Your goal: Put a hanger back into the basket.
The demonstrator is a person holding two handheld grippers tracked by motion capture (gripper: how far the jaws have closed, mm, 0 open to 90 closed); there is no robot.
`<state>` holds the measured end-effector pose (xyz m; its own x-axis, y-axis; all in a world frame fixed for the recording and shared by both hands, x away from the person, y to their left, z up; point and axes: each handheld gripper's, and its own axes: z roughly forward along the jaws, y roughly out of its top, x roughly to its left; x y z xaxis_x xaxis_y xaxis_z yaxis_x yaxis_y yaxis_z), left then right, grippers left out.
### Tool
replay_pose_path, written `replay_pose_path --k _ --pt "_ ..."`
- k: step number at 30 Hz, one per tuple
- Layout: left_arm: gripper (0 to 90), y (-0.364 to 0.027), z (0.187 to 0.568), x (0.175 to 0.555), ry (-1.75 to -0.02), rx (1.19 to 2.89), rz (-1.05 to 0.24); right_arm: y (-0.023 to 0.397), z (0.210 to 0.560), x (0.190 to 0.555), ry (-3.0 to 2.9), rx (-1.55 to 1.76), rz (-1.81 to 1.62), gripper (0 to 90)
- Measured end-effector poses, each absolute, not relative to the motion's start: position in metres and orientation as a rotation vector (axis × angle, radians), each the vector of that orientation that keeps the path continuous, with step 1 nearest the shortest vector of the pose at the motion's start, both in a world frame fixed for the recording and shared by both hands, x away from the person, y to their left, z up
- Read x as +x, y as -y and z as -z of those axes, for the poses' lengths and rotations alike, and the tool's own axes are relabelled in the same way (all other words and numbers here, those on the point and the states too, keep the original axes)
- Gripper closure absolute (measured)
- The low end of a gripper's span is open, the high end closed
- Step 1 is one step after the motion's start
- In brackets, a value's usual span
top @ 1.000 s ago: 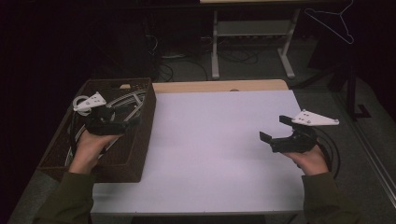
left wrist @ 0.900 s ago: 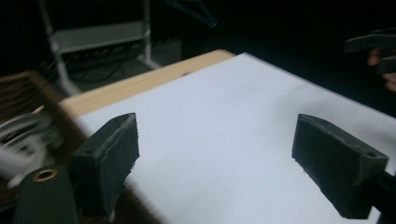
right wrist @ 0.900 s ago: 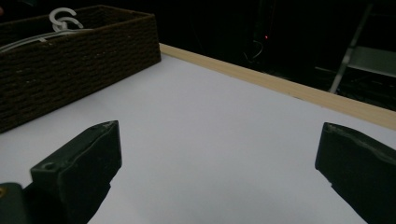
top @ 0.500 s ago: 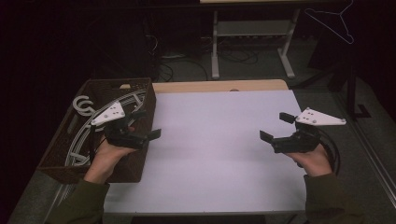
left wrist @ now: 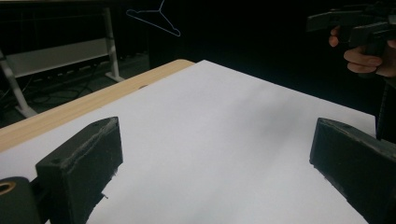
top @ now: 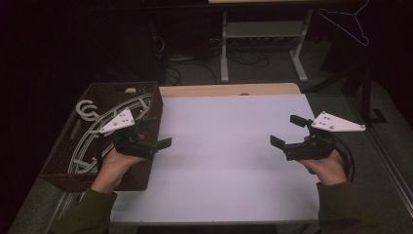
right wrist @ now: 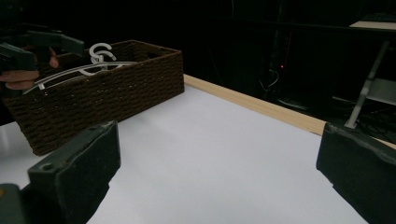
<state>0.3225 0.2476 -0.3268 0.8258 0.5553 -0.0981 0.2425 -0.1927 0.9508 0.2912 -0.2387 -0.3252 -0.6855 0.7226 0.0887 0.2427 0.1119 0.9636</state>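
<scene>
Above the brown woven basket [top: 146, 100] of white plastic hangers [top: 87, 109], my left gripper [top: 156, 132] has withdrawn empty, jaws spread; right gripper [top: 287, 130] spread too, nothing fetched yet.

Behind the brown woven basket [top: 146, 105] wall, lower parts of the white hangers [top: 92, 131] hidden, so their number not possible to tell; in the right gripper view only hooks and upper curves of them above the rim; the basket's left end cut by the frame edge there; in the left gripper view, the right gripper [left wrist: 355, 23] cut off by the top right corner, its jaws not possible to judge there; far background very dark, the wire hanger [top: 348, 22] thin and faint, its support not clear.
</scene>
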Motion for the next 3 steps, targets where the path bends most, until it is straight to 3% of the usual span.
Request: replay_pose_path --k 3 --pt "1.9 -0.2467 0.3266 0.3221 -0.614 1.777 -0.316 0.2381 0.3244 0.2909 -1.987 0.927 -1.609 0.0"
